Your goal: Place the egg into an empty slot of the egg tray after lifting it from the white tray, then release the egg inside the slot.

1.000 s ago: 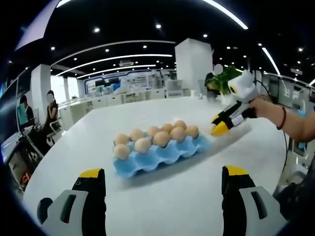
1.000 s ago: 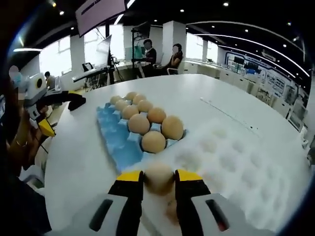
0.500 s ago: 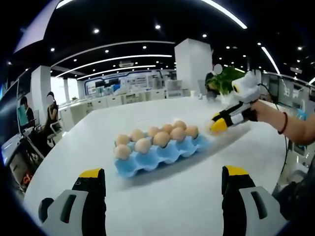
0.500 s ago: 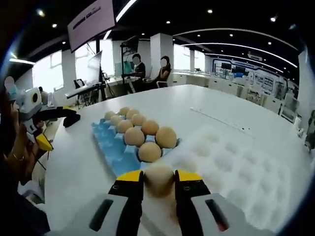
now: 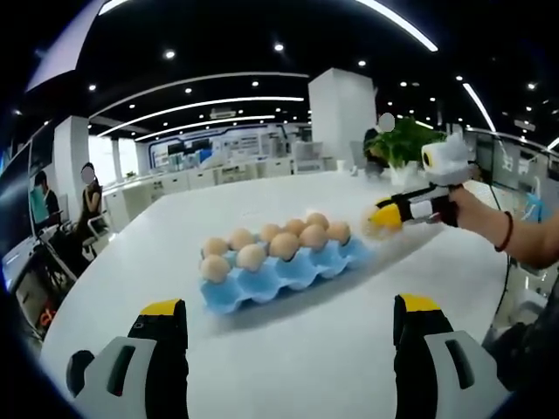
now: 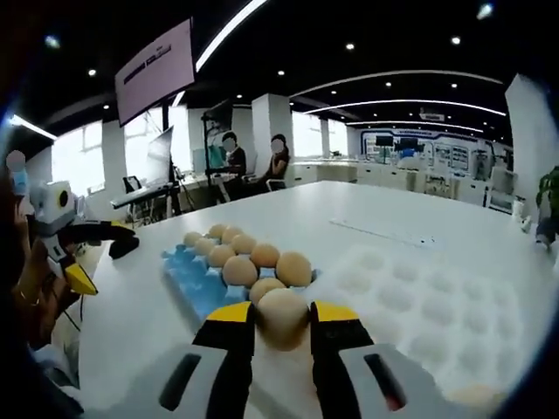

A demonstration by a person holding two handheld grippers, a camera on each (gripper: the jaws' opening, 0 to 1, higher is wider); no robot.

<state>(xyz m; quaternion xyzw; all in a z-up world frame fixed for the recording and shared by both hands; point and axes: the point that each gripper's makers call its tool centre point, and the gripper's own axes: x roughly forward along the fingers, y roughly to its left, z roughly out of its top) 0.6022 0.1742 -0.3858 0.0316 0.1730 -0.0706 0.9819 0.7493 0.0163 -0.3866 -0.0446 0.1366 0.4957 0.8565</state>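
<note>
Egg held in the right gripper above the white tray, short of the blue egg tray

The egg (image 6: 282, 318), light, smooth and brittle, is clamped across its middle between the yellow-tipped jaws of the right gripper (image 6: 281, 316); it looks best held at its widest girth with gentle pressure, since a hard squeeze may crack the shell. The egg tray (image 6: 194, 287), at 11 o'clock from the egg, has its far side filled and bare blue cups along the near side. The white tray (image 6: 419, 297) spreads at 3 o'clock. The left gripper (image 5: 288, 349) hovers with jaws wide apart, holding nothing, the egg tray (image 5: 288, 272) at its 12 o'clock
</note>
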